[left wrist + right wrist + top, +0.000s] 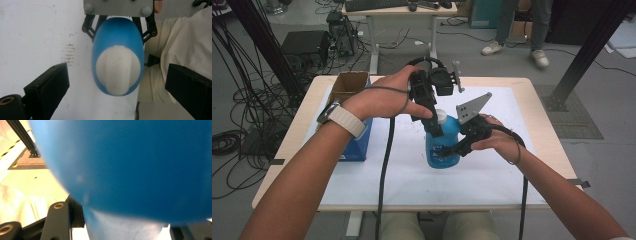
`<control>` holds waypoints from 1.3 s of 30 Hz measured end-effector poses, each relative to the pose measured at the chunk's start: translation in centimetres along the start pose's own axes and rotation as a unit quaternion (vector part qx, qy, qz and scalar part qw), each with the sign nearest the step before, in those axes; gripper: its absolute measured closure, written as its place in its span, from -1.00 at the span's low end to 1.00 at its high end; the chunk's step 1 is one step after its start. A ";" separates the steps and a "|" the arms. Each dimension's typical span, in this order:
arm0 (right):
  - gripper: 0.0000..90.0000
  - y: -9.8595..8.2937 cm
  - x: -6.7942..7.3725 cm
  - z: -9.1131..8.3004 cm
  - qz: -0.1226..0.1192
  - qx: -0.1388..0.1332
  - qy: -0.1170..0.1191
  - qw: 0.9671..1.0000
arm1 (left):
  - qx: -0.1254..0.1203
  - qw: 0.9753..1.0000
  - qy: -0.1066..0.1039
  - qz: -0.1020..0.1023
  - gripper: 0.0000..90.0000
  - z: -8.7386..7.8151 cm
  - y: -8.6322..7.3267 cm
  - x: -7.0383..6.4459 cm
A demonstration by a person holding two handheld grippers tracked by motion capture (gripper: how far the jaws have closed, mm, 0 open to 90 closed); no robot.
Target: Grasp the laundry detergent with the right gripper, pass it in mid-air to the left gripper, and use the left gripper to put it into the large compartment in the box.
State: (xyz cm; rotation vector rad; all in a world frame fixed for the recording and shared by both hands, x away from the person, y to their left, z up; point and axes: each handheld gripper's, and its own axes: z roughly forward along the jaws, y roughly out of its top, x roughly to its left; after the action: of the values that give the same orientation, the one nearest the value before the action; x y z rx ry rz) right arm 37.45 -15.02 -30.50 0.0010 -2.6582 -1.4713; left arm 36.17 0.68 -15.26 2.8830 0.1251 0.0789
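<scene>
Standing upright mid-table, the bottle (443, 142) is clamped low on its body by the right gripper (451, 150); the left gripper (117, 85) hovers over its white cap (117, 71), jaws wide apart.

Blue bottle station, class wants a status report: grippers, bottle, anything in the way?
Right gripper shut on blue bottle, upright on table. Left gripper open above white cap. Cardboard box off left, clear.
</scene>
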 end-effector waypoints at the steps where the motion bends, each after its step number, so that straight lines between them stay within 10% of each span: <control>1: -0.05 0.0 0.0 0.0 0.000 0.000 0.000 1.000 | 0.000 1.000 0.000 0.000 -0.87 0.0 0.0 0.0; 39: -0.05 -0.1 0.0 0.0 0.006 0.002 -0.002 1.000 | 0.002 1.000 0.000 0.001 -0.87 0.0 0.0 0.1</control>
State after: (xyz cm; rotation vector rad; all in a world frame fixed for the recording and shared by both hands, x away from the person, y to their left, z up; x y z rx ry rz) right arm 37.46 -15.06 -30.60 -0.0182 -2.6589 -1.4633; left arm 36.23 0.67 -15.29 2.8865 0.1220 0.0780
